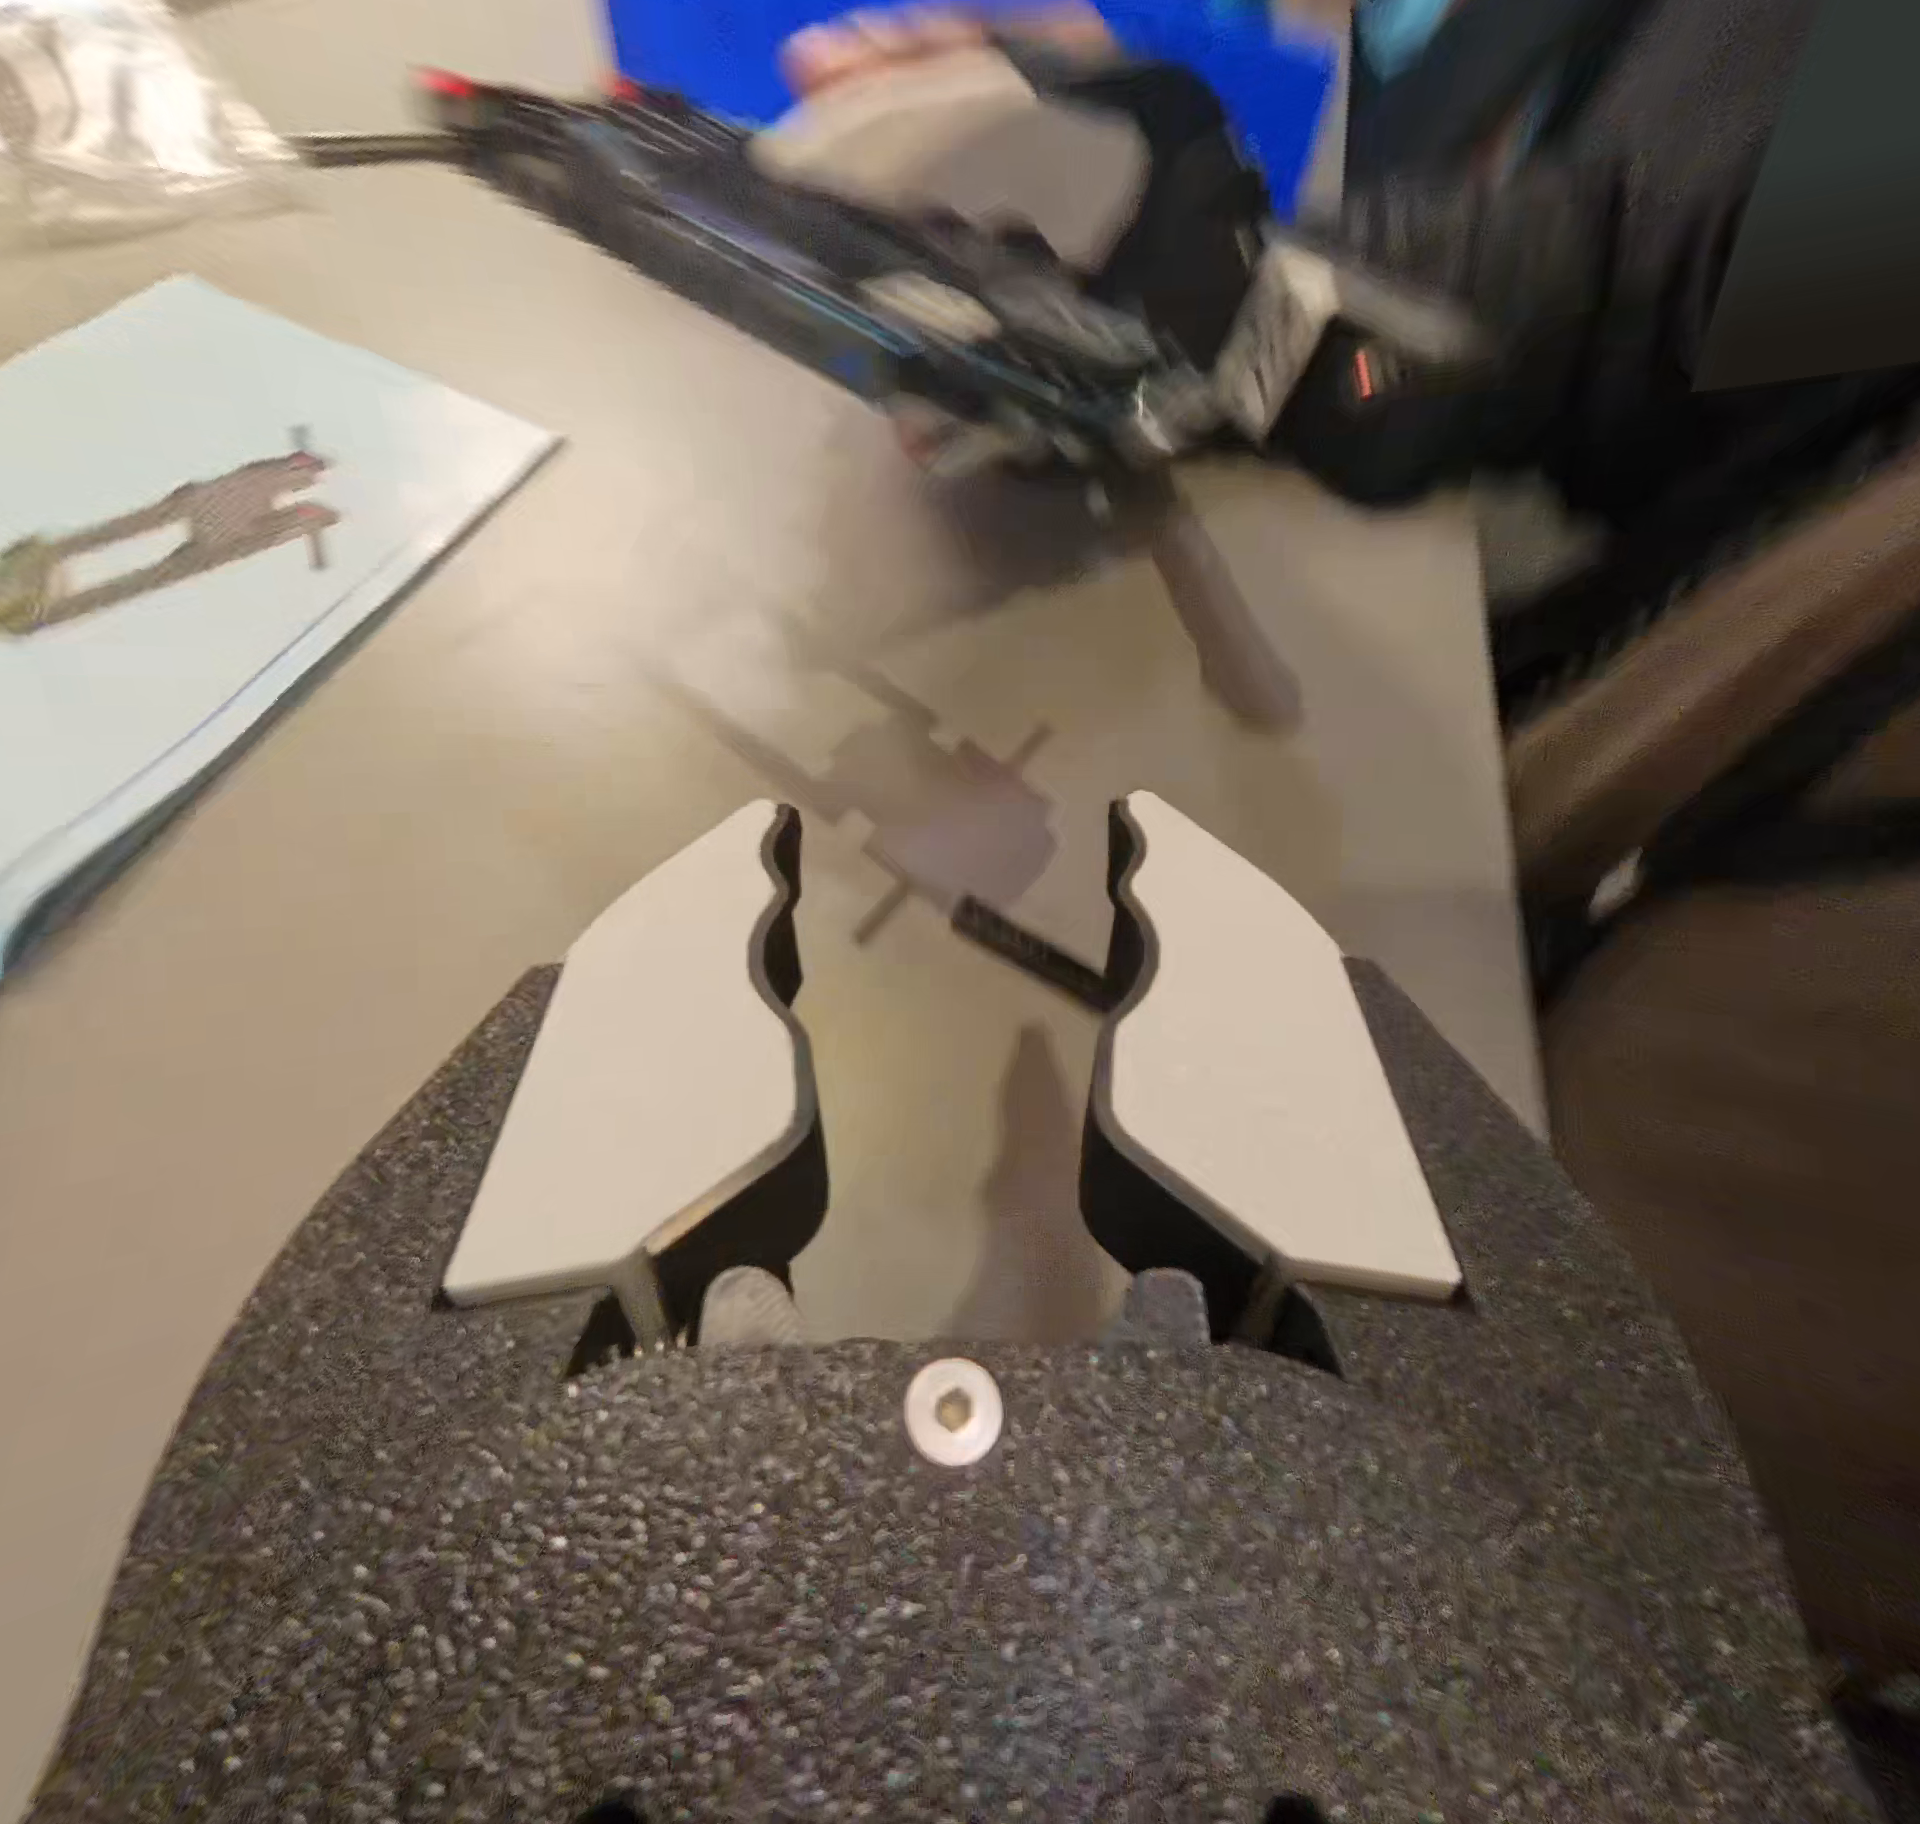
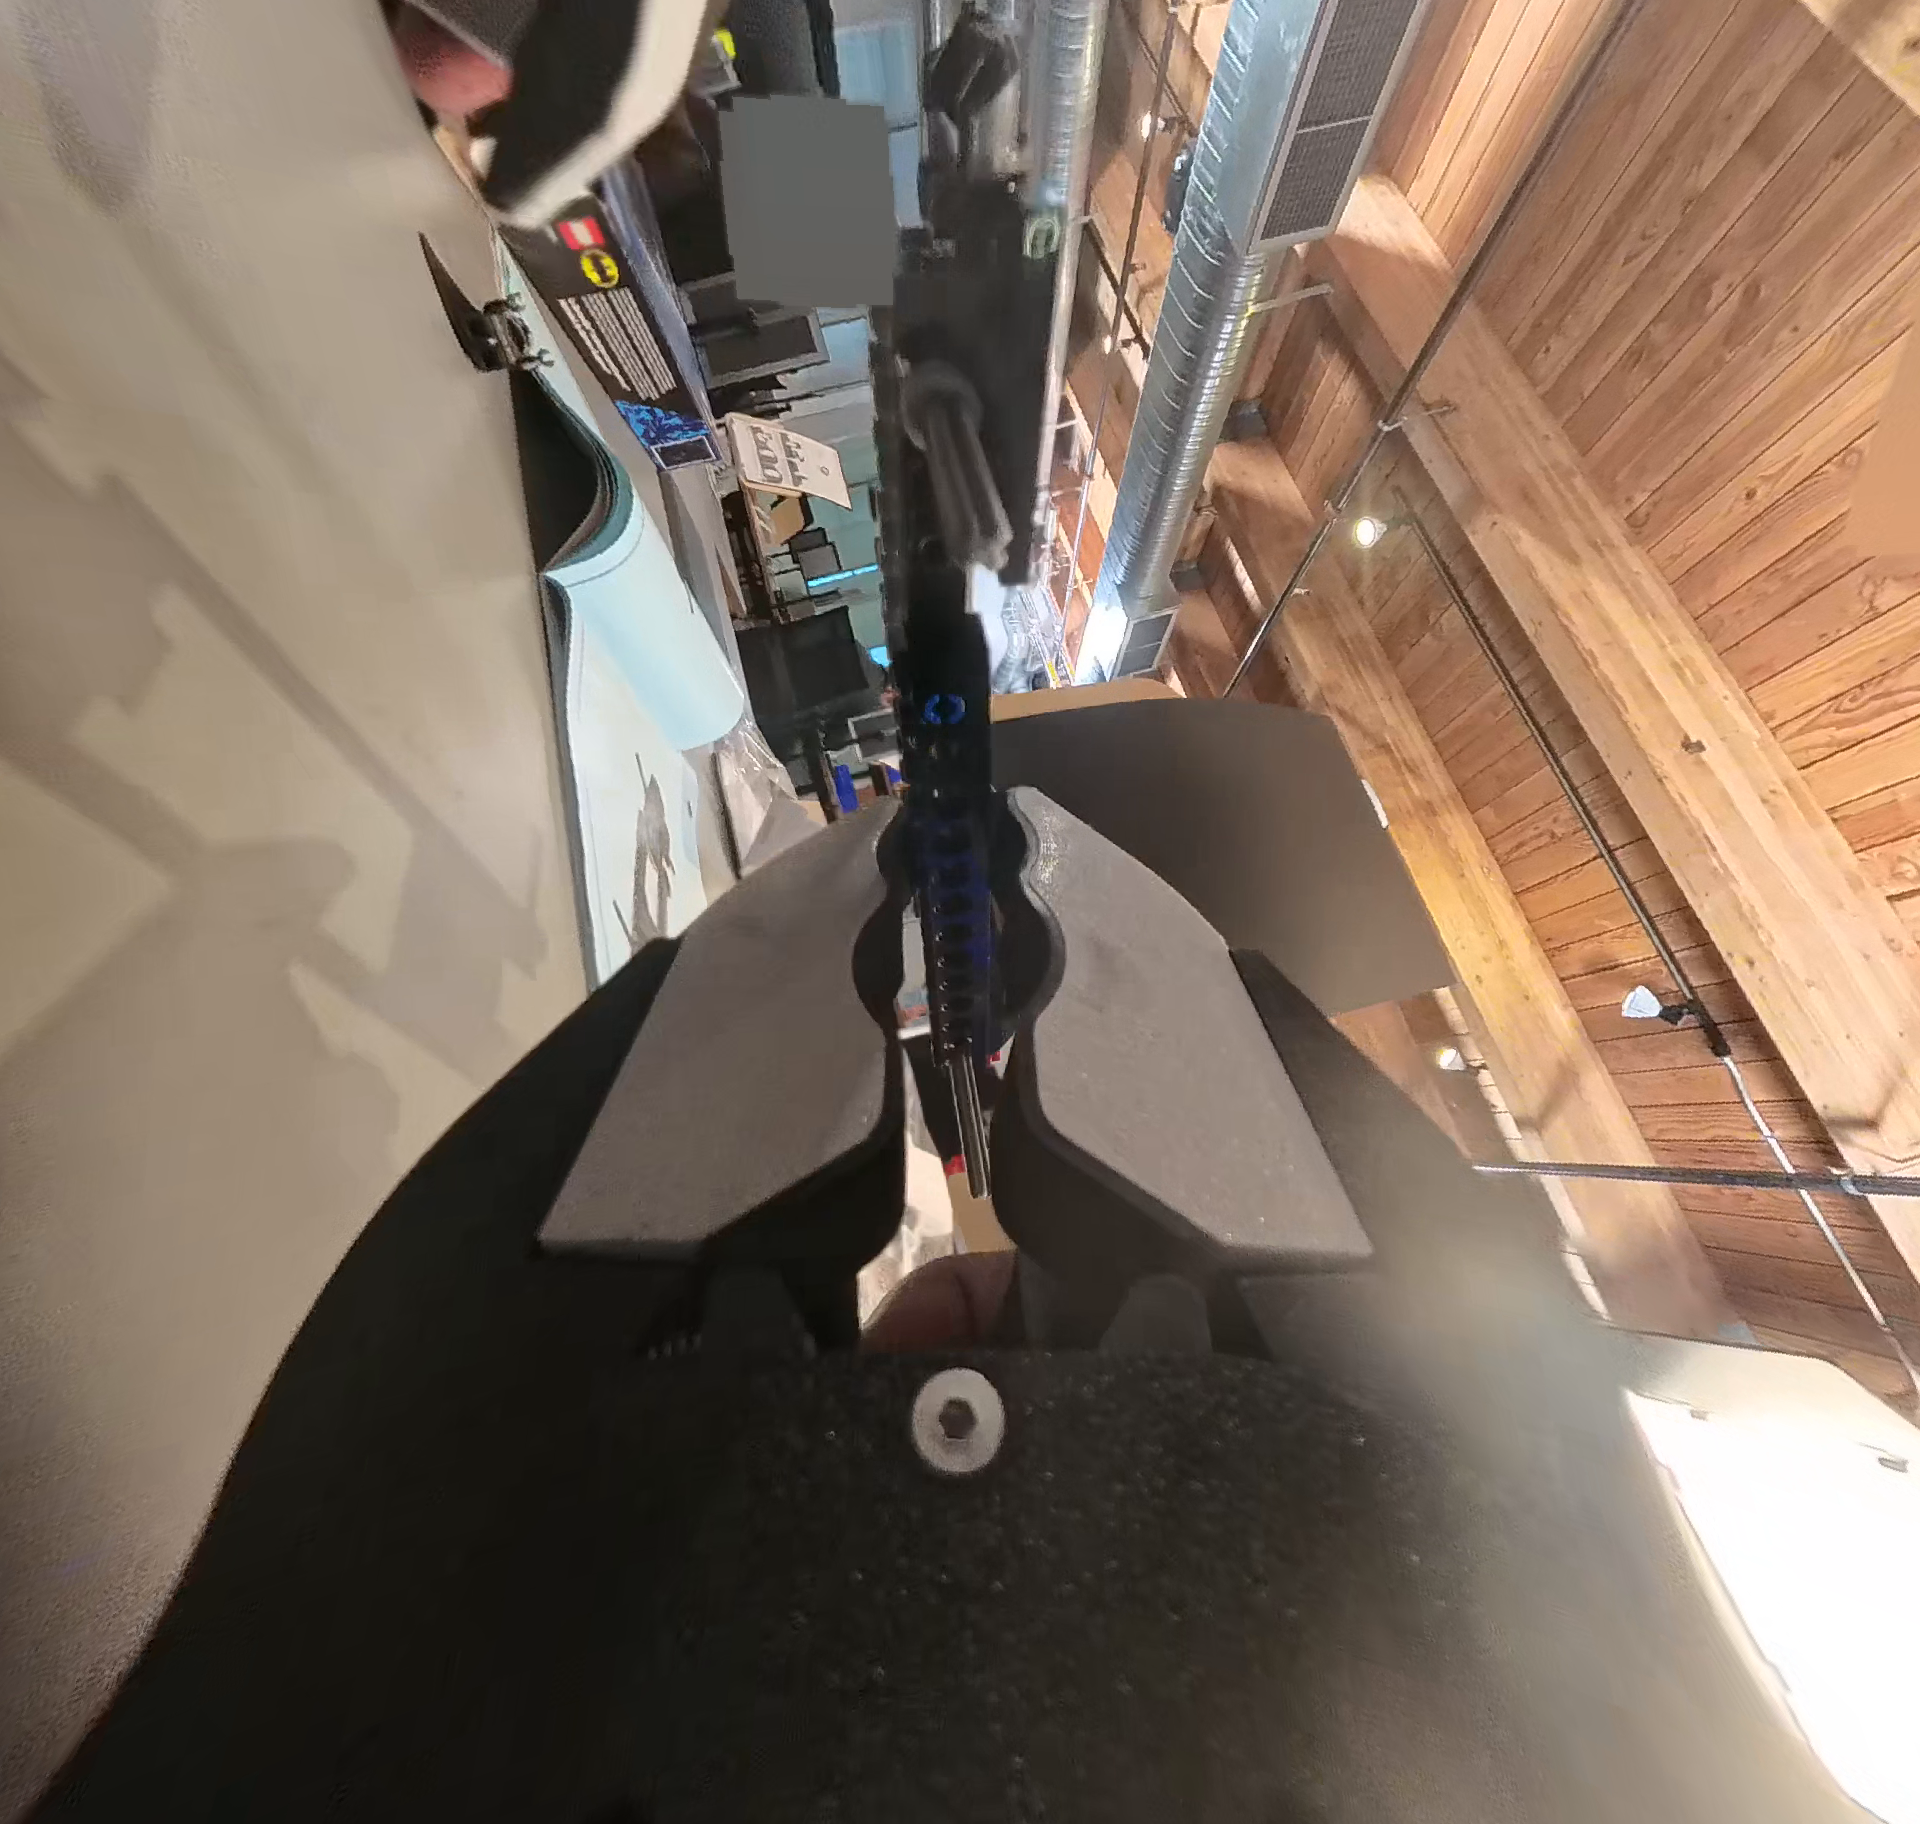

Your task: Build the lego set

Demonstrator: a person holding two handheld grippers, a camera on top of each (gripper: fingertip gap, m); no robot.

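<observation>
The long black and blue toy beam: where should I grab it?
Grip the toy beam on its two flat long sides, near the end, coming from behind along its length, as the right gripper does now. It is thin and flat there, so pads sit flush. The far end carries bulky parts. The left gripper is open.

Right tongs (image 2: 951, 860) clamping black-and-blue brick model (image 2: 948, 735), wooden ceiling (image 2: 1558, 424)

brick assembly (image 1: 831, 247): motion-blurred | booklet (image 1: 208, 569): cut off at left edge
</observation>
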